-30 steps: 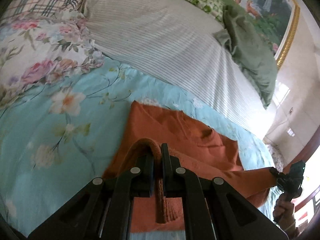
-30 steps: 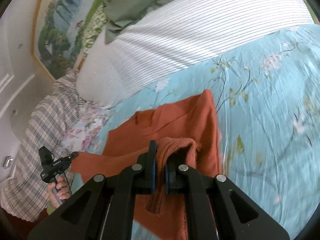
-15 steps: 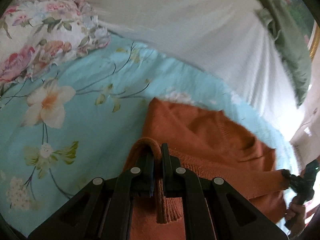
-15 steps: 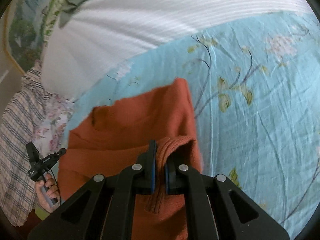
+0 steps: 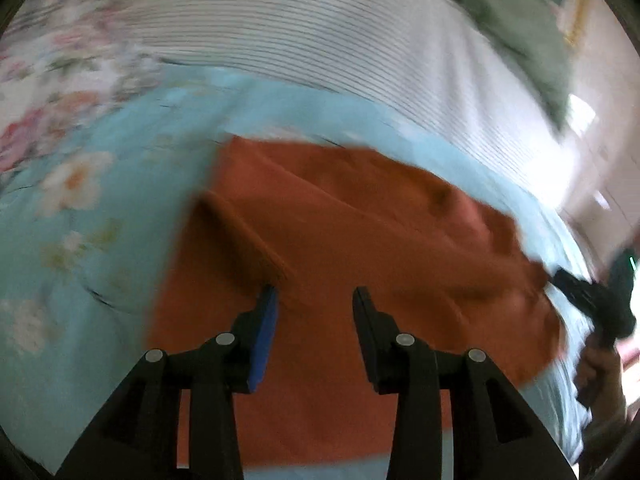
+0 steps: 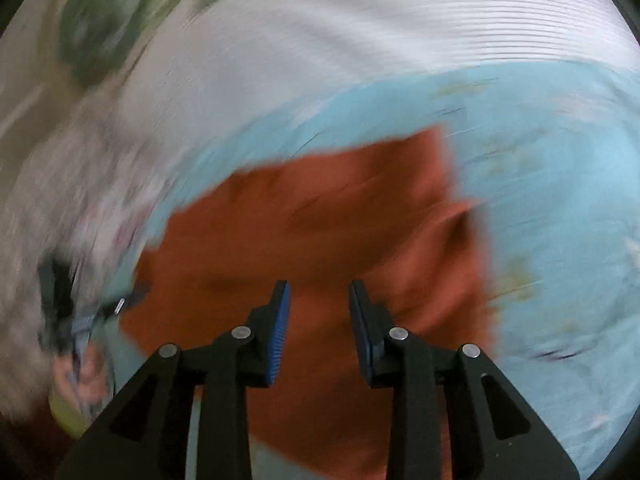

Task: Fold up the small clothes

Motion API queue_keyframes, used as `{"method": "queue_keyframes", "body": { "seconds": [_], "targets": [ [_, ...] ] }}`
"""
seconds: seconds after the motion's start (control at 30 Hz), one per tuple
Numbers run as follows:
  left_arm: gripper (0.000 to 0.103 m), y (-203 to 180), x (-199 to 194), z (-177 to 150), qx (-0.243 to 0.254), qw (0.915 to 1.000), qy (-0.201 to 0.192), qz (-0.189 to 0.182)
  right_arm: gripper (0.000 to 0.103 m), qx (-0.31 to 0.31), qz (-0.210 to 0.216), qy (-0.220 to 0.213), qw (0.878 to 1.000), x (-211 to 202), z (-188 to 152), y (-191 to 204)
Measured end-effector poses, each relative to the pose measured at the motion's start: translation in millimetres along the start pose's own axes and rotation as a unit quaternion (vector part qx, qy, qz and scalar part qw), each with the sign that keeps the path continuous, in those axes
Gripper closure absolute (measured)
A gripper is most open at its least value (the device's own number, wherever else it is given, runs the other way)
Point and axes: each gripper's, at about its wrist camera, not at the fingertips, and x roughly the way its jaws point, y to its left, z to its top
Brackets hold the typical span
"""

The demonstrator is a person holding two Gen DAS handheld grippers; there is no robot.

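Home bedroom: floral quilt [image 5: 100, 240], striped bedding [image 5: 320, 40], framed picture [image 5: 576, 8].

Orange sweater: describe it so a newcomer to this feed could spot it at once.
Start at the bed, where a light blue floral quilt lies below a white striped cover. On that quilt, just ahead of both open grippers, lies the orange sweater, spread mostly flat with a few creases. It is the only plain rust-orange piece; every fabric around it is pale, patterned or green.

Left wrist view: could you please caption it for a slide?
Open left gripper above the rust-orange sweater on a floral bedspread.
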Motion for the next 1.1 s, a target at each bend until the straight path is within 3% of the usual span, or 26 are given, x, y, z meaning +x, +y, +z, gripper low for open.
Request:
{"method": "queue_keyframes", "body": {
  "seconds": [0.03, 0.1, 0.2, 0.4, 0.47, 0.63, 0.73, 0.87, 0.97, 1.1],
  "targets": [
    [0.064, -11, 3, -6, 0.013, 0.9997, 0.012, -0.014, 0.071, -0.029, 0.011, 0.028, 0.999, 11, -4, 13],
    [0.064, -30, 16, -15, 0.038, 0.9978, 0.038, -0.038, 0.071, -0.068, -0.007, 0.065, 0.996, 30, -6, 27],
    [0.064, -47, 45, -18, 0.074, 0.9946, 0.072, -0.01, 0.072, -0.106, -0.063, 0.088, 0.988, 50, 1, 28],
    [0.069, -30, 68, 28, 0.06, 0.996, 0.058, 0.03, 0.074, -0.045, -0.107, 0.029, 0.993, 54, 49, -17],
    [0.067, -16, 75, 50, 0.038, 0.9973, 0.05, 0.037, 0.074, -0.029, -0.14, 0.011, 0.99, 54, 59, -28],
    [0.066, 26, 86, 86, -0.042, 0.9963, 0.031, 0.068, 0.072, 0.056, -0.159, -0.043, 0.985, 38, 74, -60],
    [0.055, 52, 75, 97, -0.092, 0.9917, 0.003, 0.09, 0.072, 0.088, -0.165, -0.075, 0.98, 19, 71, -71],
    [0.053, 86, 48, 97, -0.157, 0.9819, -0.027, 0.102, 0.072, 0.11, -0.14, -0.079, 0.981, -2, 58, -69],
    [0.053, 90, 23, 79, -0.164, 0.981, -0.037, 0.096, 0.071, 0.108, -0.112, -0.08, 0.985, -13, 41, -50],
    [0.05, 75, -10, 34, -0.166, 0.9827, -0.041, 0.071, 0.06, 0.1, -0.08, -0.067, 0.989, -18, 14, -23]
  ]
}}
